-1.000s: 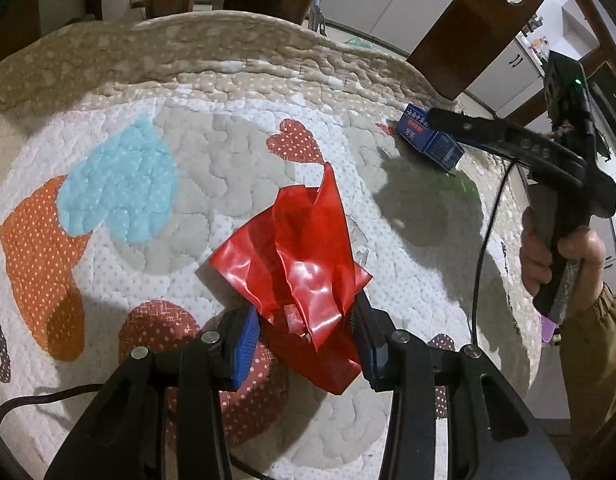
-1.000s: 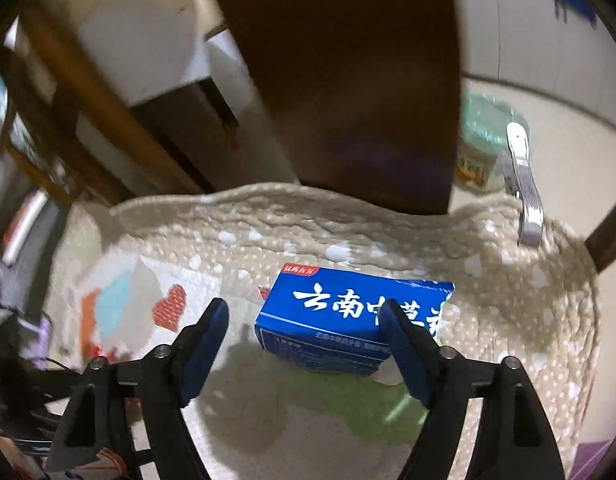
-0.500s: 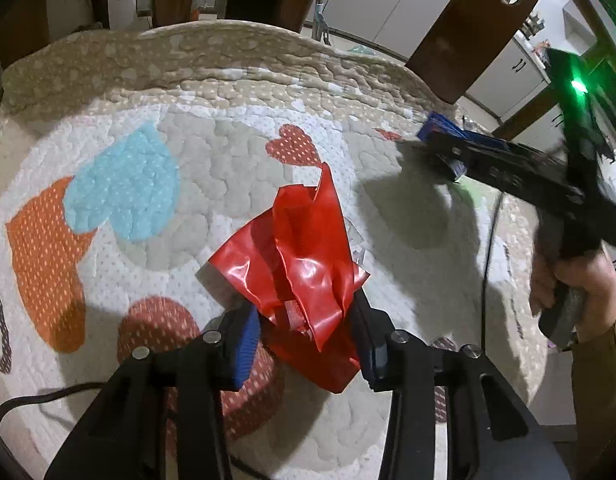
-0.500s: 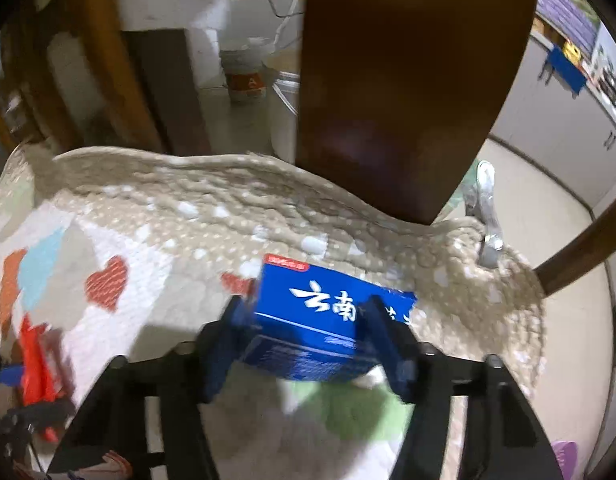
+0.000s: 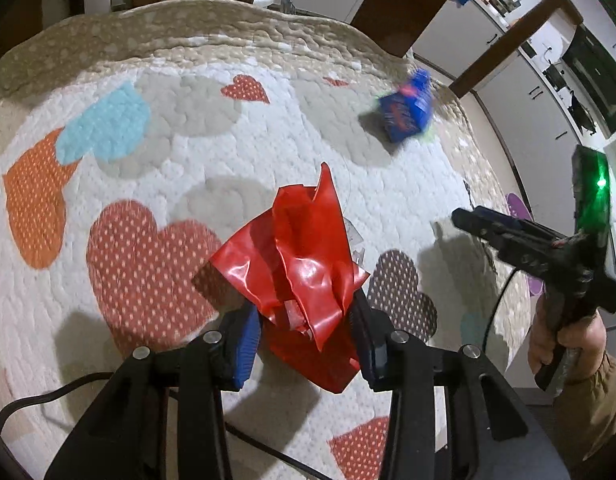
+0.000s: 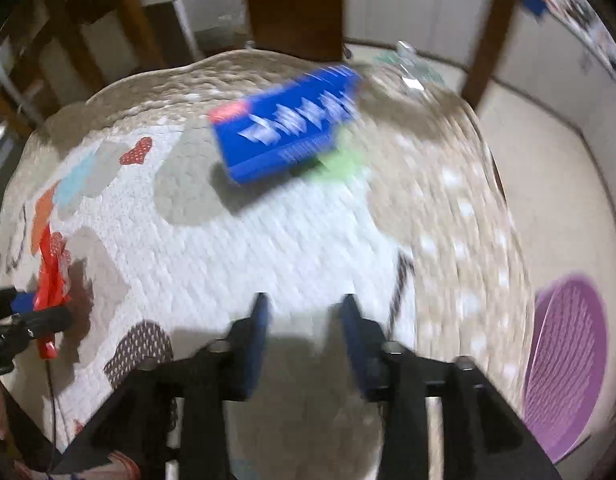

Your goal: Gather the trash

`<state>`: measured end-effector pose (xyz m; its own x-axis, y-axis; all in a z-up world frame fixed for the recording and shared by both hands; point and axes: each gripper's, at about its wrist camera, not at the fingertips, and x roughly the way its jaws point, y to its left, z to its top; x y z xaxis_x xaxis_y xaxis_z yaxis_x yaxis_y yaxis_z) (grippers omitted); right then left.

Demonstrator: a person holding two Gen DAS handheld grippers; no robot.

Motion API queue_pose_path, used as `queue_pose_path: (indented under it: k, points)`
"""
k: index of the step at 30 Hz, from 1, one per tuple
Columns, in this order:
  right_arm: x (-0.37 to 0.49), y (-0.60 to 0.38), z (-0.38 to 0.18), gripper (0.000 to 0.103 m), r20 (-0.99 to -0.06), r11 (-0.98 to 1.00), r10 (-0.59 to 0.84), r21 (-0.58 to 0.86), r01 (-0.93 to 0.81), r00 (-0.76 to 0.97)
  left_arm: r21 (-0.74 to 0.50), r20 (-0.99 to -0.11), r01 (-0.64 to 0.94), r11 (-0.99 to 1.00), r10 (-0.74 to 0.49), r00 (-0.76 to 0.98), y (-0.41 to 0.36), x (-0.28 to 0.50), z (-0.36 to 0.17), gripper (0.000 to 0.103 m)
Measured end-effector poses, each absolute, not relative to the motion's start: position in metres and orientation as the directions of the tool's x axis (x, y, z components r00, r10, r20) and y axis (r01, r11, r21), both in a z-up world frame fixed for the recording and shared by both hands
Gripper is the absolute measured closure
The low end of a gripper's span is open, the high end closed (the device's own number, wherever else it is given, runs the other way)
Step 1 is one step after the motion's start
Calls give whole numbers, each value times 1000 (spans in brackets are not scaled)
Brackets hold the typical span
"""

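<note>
My left gripper [image 5: 304, 332] is shut on a crumpled red plastic wrapper [image 5: 304, 264] and holds it over the heart-patterned quilt [image 5: 188, 140]. A blue box with white lettering [image 6: 284, 132] lies blurred and tilted on the quilt near its far edge; the left wrist view has the same box [image 5: 406, 114] at upper right. My right gripper [image 6: 304, 316] is well back from the box. Its jaws are closing with nothing between them. In the left wrist view the right gripper [image 5: 464, 216] hangs at the right, held by a hand. At the far left of the right wrist view, the red wrapper [image 6: 48, 280] shows.
Dark wooden chair backs [image 6: 292, 4] stand past the quilt's far edge. On the floor to the right lies a purple ribbed disc [image 6: 564, 360]. A black cable [image 5: 36, 404] trails across the near quilt. White cupboards line the back wall.
Half a second ago the right gripper's jaws closed around the blue box. It has since pulled back without the box, which lies farther off and blurred. The left gripper shifted slightly, still holding the wrapper.
</note>
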<state>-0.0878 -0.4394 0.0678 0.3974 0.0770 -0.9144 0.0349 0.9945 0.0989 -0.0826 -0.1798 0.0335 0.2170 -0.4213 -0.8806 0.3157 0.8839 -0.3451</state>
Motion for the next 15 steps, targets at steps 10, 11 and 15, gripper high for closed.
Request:
queue_pose_path:
  k: [10, 11, 15]
  points:
    - [-34, -438, 97, 14, -859, 947, 176, 281, 156, 480, -346, -884, 272, 898, -409, 228, -164, -90, 27, 63]
    - [-19, -435, 93, 14, -865, 939, 182, 294, 178, 468, -336, -885, 279, 900, -403, 234, -166, -91, 27, 63]
    - [26, -433, 76, 14, -890, 891, 190, 334, 308, 414, -291, -890, 306, 906, -374, 260, -172, -94, 25, 63]
